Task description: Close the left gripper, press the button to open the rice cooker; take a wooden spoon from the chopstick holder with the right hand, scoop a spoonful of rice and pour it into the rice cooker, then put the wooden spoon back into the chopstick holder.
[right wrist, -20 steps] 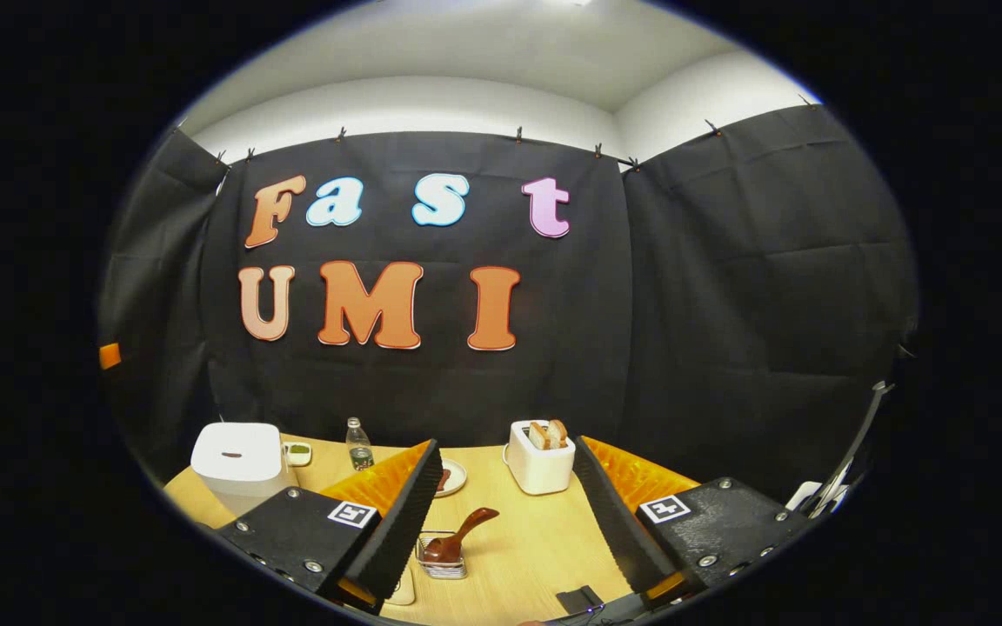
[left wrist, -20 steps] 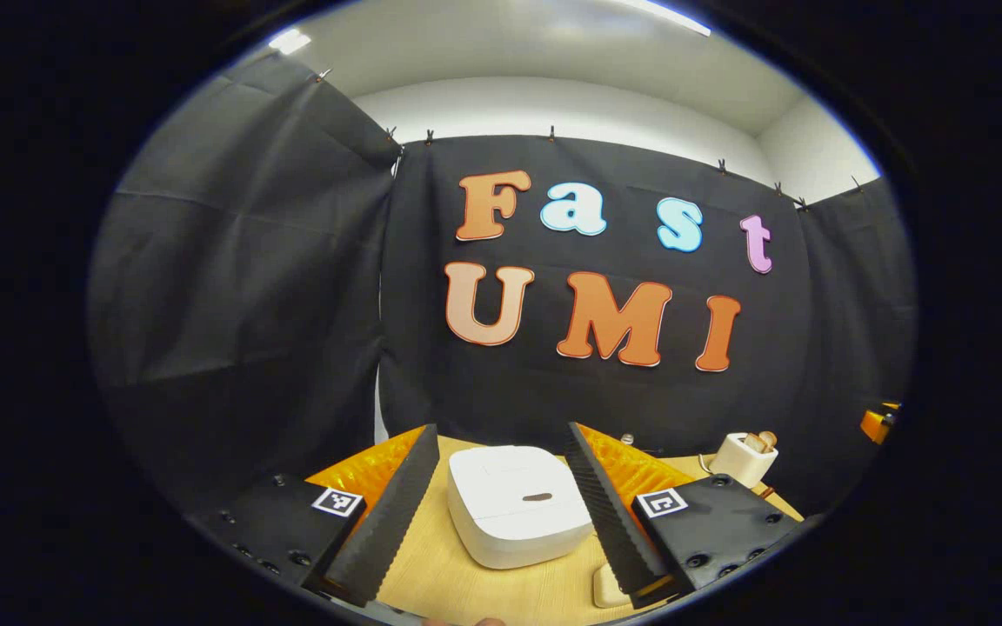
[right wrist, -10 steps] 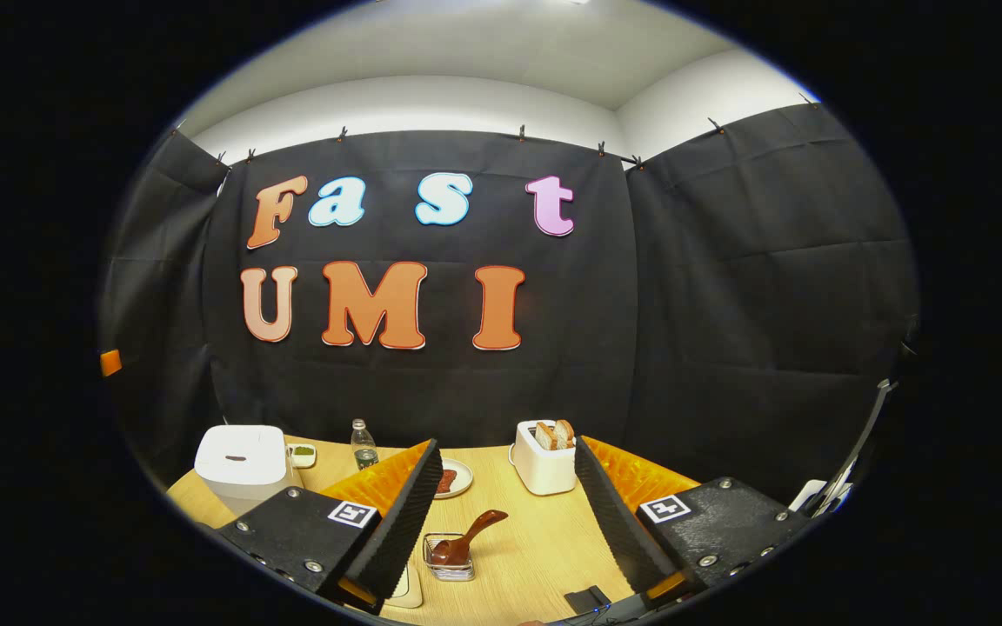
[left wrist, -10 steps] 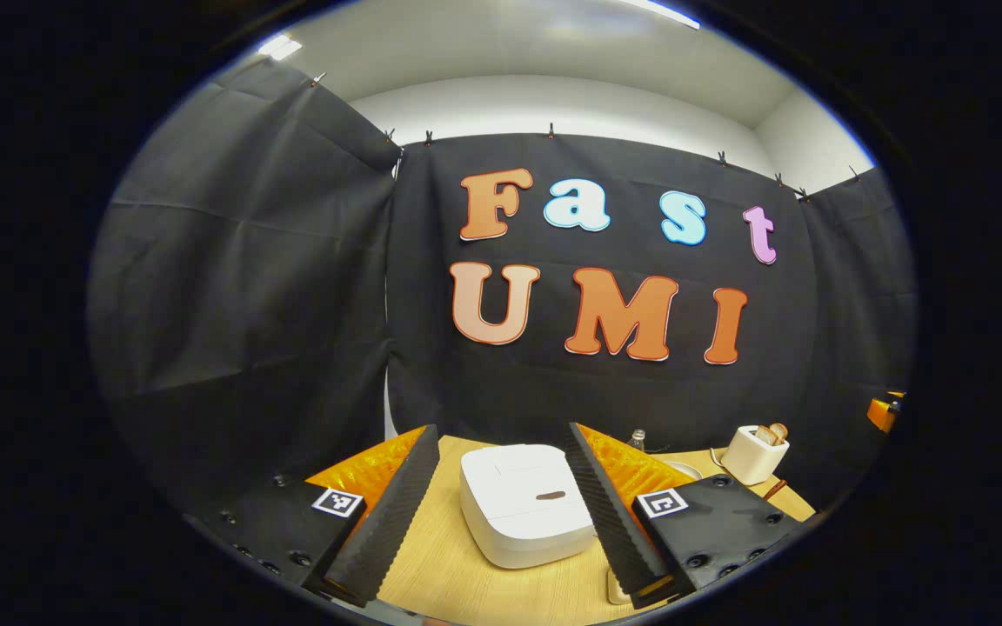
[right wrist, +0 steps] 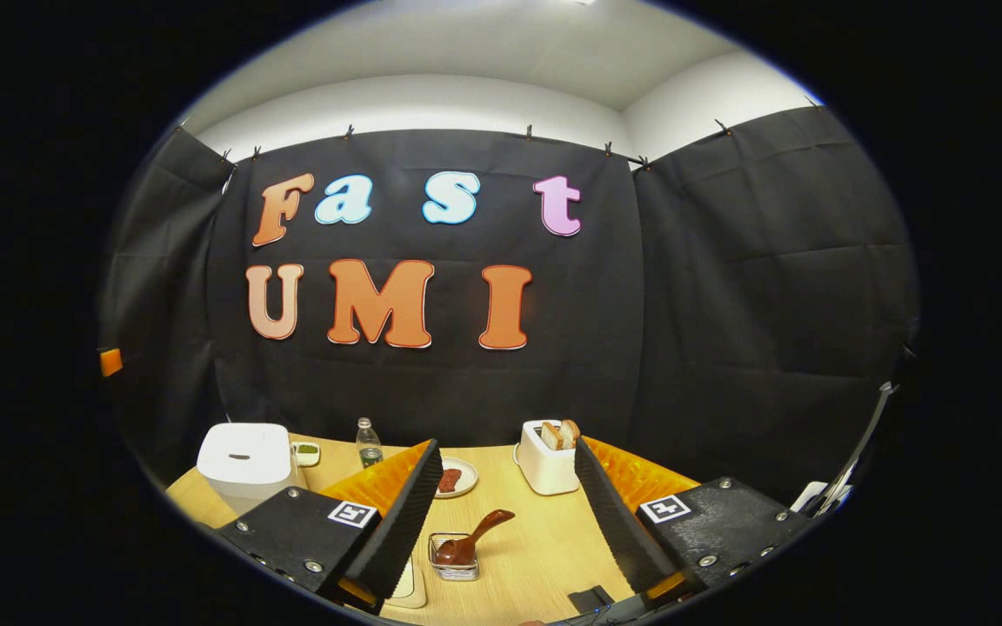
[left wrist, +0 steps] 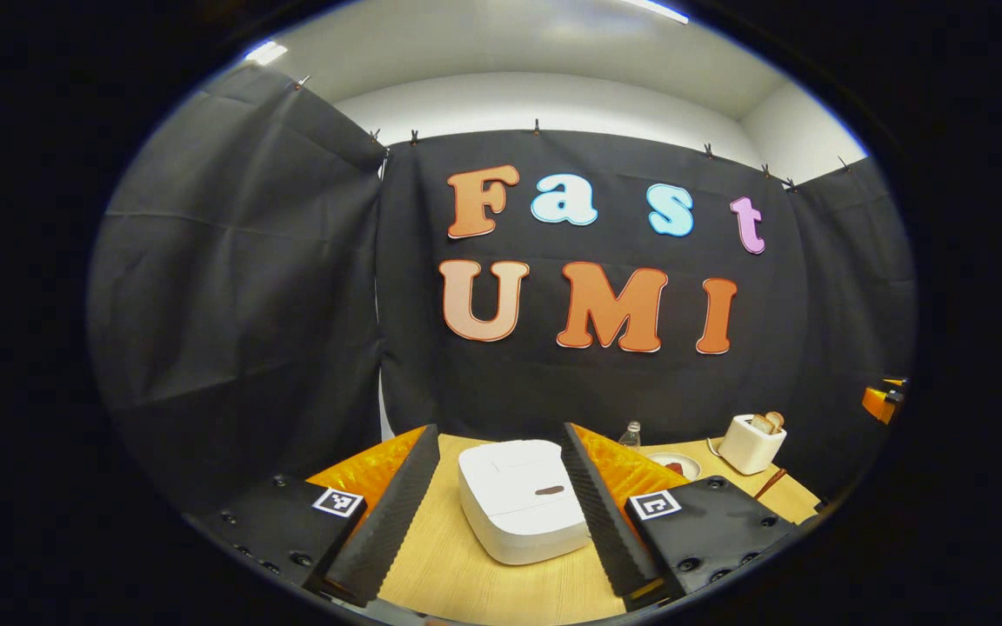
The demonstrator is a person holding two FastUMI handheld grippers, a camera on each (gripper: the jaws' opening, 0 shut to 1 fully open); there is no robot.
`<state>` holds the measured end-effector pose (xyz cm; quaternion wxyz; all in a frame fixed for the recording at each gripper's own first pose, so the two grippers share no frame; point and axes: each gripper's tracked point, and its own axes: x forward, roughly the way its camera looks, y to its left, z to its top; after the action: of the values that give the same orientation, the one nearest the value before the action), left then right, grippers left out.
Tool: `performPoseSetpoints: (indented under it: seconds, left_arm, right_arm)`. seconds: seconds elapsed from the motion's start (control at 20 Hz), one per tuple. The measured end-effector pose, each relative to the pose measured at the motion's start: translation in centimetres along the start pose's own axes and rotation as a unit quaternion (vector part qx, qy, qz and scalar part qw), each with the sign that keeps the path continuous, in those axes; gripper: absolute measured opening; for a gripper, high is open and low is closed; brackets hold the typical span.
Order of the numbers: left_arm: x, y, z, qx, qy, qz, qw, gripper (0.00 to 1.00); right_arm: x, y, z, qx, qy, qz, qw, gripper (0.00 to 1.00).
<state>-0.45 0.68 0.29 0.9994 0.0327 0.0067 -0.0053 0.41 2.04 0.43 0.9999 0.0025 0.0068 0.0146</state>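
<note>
Table (right wrist: 544, 543) of pale wood carries everything in my two views, and I hold both of my claws above its near edge. Rice cooker (left wrist: 523, 497), white and with its lid down, is the largest thing on it; in my left gripper view it stands between the two fingers of my left gripper (left wrist: 490, 513), which is spread wide and grasps nothing. The cooker's dark button (left wrist: 549, 490) lies on the lid's right part, near my right-hand finger but apart from it. In my right gripper view the same cooker (right wrist: 243, 456) stands at the table's far left corner. Toaster (right wrist: 546, 456), white with bread slices standing in its slots, is at the far edge of the table, just inside the right finger of my right gripper (right wrist: 505, 513). That claw too is released, fingers well apart, with nothing between them. Chopstick holder (right wrist: 455, 557), a small wire basket, stands toward the near edge between those fingers, touching neither. Wooden spoon (right wrist: 470, 542) rests in it, bowl down, handle tilted up to the right. Plate (right wrist: 451, 480) with a dark morsel lies beyond the holder. Bottle (right wrist: 368, 444) stands at the far edge, between cooker and plate. Small dish (right wrist: 304, 452) sits just beside the cooker.
</note>
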Motion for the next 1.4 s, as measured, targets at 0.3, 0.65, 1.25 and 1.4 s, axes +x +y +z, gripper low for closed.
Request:
performPoseSetpoints:
  seconds: [0.3,0.65,1.25,1.4]
  left_arm:
    - [0.5,-1.2,0.0,-0.001,0.003,-0.02,1.0,0.82]
    - [1.0,-1.5,-1.2,0.021,0.019,-0.022,0.999,0.19]
    - [10.2,-6.0,-8.6,-0.016,0.114,-0.077,0.99,0.05]
    - [13.2,-7.3,-10.6,-0.014,0.138,-0.087,0.986,0.05]
  right_arm:
    - [0.1,0.3,0.0,0.008,0.002,0.0,1.0,0.94]
    - [0.3,0.9,-0.1,0.007,0.004,0.004,1.0,0.94]
    - [0.4,-1.1,-1.7,0.001,0.029,-0.014,0.999,0.94]
    - [0.5,-1.9,-2.4,0.005,0.04,-0.021,0.999,0.95]
